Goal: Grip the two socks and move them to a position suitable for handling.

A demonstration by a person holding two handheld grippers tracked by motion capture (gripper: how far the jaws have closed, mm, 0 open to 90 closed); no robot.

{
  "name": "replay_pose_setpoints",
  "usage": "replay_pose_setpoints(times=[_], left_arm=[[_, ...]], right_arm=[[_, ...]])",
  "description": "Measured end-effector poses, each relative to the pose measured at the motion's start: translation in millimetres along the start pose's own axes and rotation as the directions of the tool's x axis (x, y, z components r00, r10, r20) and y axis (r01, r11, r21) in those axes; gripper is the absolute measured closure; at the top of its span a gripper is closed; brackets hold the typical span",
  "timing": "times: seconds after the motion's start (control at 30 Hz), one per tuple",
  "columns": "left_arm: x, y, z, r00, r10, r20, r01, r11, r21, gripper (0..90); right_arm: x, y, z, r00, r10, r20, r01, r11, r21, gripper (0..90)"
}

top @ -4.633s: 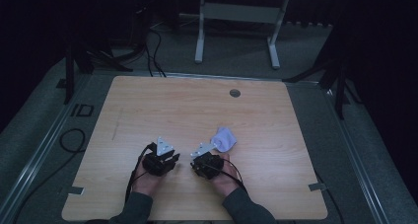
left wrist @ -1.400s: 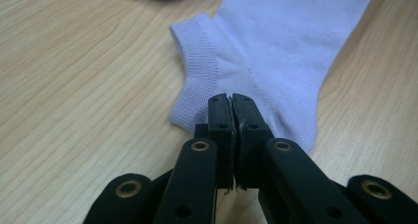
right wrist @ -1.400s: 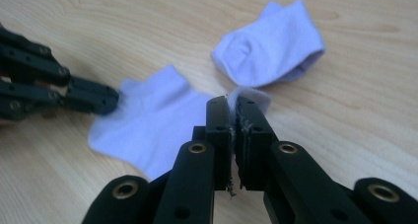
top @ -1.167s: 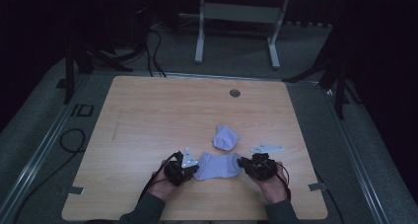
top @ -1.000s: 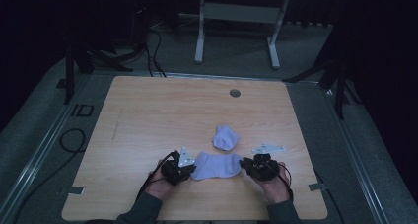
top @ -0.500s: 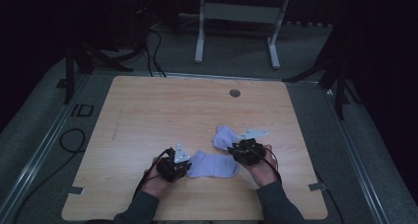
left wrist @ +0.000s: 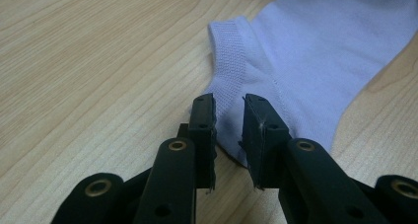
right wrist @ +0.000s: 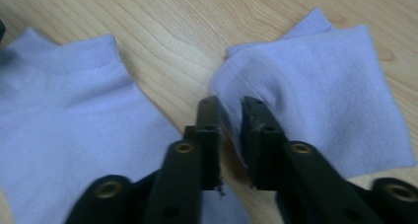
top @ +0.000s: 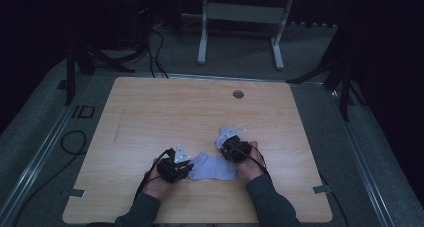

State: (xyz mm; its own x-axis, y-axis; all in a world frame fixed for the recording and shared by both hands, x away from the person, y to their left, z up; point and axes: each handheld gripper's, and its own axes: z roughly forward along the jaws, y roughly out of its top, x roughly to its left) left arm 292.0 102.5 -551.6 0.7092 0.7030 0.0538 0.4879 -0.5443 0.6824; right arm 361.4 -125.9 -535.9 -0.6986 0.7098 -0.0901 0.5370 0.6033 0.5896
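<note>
**A:** Looking down from the high view, what do you see on the bench (top: 150,112)?

**B:** Two pale lilac socks lie near the person's edge. The flat sock (top: 212,166) is spread out between the two grippers. The folded sock (top: 226,134) lies just beyond the right gripper (top: 231,148), partly under its grey plate.

**A:** How does the left gripper (top: 186,168) stand?

**B:** In the left gripper view, the left gripper (left wrist: 229,135) has its jaws nearly together, with only a narrow gap. The heel edge of the flat sock (left wrist: 315,56) lies in that gap, just past the ribbed cuff. The cloth seems to be pinched there, low against the wood.

**A:** And the right one?

**B:** In the right gripper view, the right gripper (right wrist: 230,135) also has its jaws almost pressed together. Between them sits the near corner of the folded sock (right wrist: 325,100), which is lifted a little into a ridge. So this gripper pinches the folded sock.

**A:** Where is the other sock from that gripper?

**B:** The flat sock (right wrist: 69,130) lies to the left of those jaws, cuff pointing away from them. A strip of bare wood runs between the two socks in front of the jaw tips.

**A:** Do the socks touch?

**B:** Near the jaws I cannot tell; the black jaws hide that place.
</note>
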Motion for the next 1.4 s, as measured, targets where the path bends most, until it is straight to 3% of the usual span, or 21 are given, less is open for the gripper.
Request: replay_pose_setpoints(times=[0.03,0.4,0.77,1.1,1.4], left_arm=[[0.0,0.1,0.1,1.0,0.0,0.001,0.0,1.0,-0.001,74.4],[-0.7,0.8,1.4,1.0,0.0,0.0,0.0,1.0,-0.005,74.1],[-1.4,0.7,1.5,1.0,-0.002,-0.002,0.002,1.0,-0.007,73.5],[-2.0,0.6,1.7,1.0,-0.006,-0.001,0.006,0.9999,-0.009,72.8],[-3.0,0.5,2.9,1.0,-0.002,0.0,0.002,1.0,-0.004,72.7]], right_arm=[[0.4,0.7,-1.4,1.0,0.005,-0.003,-0.005,1.0,0.0,88.2],[5.5,6.3,-18.6,0.9983,0.026,-0.052,-0.03,0.997,-0.077,88.7],[9.3,14.6,-34.6,0.9982,0.038,-0.045,-0.044,0.988,-0.149,88.8],[-5.2,15.0,-55.2,0.9953,0.094,-0.023,-0.097,0.97,-0.221,88.9],[-20.2,6.2,-60.7,0.9898,0.143,0.004,-0.138,0.963,-0.23,89.0]])
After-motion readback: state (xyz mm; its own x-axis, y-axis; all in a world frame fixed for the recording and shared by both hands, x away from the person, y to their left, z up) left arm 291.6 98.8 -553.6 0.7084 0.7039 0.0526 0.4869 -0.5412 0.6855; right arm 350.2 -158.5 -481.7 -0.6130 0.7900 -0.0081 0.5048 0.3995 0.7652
